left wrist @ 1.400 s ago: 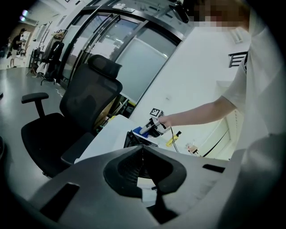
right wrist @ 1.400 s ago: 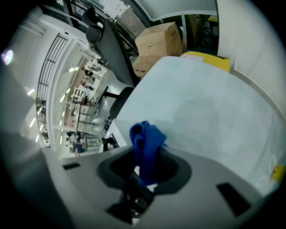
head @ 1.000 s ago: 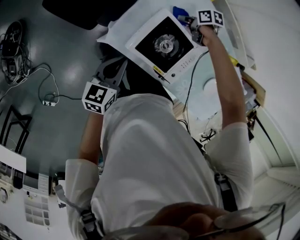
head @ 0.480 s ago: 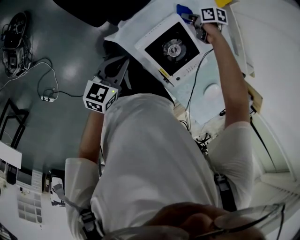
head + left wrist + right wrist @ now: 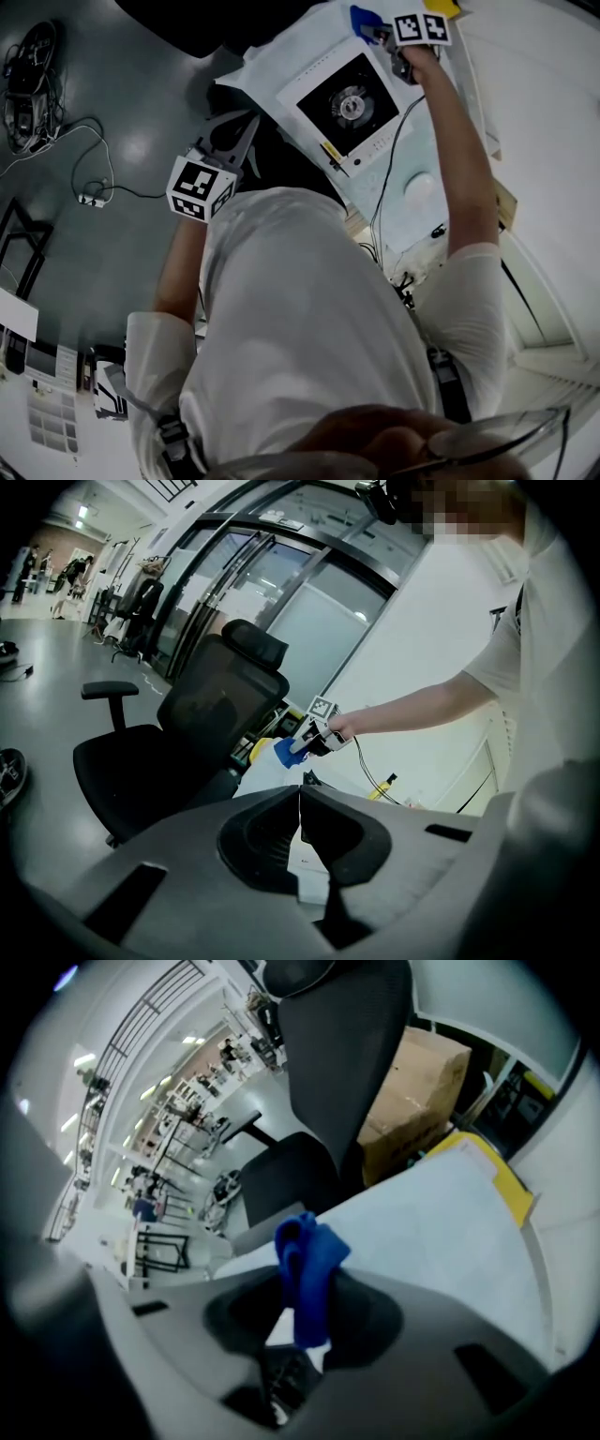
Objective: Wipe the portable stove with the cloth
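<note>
Grey office floor [image 5: 94, 122] on one side, white-covered table [image 5: 422, 178] on the other, black office chair [image 5: 187, 733] parked at the far end. The portable stove [image 5: 352, 105] sits flat on the table: white casing, black top, burner in the middle. The blue cloth [image 5: 307, 1274] is bunched up and pinched in the right gripper [image 5: 305, 1326], hanging just past the stove's far corner, not on it as far as I can tell. The left gripper [image 5: 300, 803] is off the table edge by the person's side, jaws pressed together on nothing. Cloth's soft and floppy, so I'd guess it needs pressing flat to wipe; a deep pinch on the bunch looks right. Stove seems light enough to slide, so steadying its casing might help.
</note>
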`<state>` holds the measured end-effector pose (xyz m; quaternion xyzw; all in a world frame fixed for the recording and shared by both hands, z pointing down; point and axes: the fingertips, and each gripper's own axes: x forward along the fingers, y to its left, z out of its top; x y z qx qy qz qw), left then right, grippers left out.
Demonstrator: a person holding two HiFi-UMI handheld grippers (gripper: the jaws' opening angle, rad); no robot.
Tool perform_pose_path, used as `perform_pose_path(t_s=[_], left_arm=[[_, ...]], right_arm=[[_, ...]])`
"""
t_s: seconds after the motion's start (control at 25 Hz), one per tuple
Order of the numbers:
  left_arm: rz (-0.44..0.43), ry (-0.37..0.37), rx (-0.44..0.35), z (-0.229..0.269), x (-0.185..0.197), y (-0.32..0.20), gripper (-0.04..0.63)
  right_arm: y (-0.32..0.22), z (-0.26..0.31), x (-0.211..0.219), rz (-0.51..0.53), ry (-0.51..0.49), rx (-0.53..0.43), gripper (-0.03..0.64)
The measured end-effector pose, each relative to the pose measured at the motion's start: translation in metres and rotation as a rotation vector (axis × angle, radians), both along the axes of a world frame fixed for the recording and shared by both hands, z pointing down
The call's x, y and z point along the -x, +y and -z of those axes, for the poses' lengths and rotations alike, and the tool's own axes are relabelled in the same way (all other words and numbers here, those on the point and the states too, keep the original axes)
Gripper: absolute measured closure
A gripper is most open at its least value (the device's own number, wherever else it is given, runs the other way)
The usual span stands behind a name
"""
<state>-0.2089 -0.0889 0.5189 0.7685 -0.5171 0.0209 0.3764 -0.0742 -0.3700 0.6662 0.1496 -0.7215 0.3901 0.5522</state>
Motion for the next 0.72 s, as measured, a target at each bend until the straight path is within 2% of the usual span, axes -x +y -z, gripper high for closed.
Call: perform_pose_path(t_s=[0.28,0.4,0.72], left_arm=[[0.006,0.006,-0.02,0.003,0.015,-0.001,0.563],[0.01,0.011,-0.02,0.0,0.019,0.002,0.563],[0.026,0.03,-0.016,-0.009,0.026,0.015,0.563]], right_arm=[[0.007,0.011,0.027,0.164,0.015,-0.092,0.5],[0.017,0.002,0.027,0.239,0.069,-0.098,0.5],[0.044,-0.013,0.024,0.271,0.165,-0.052,0.5]])
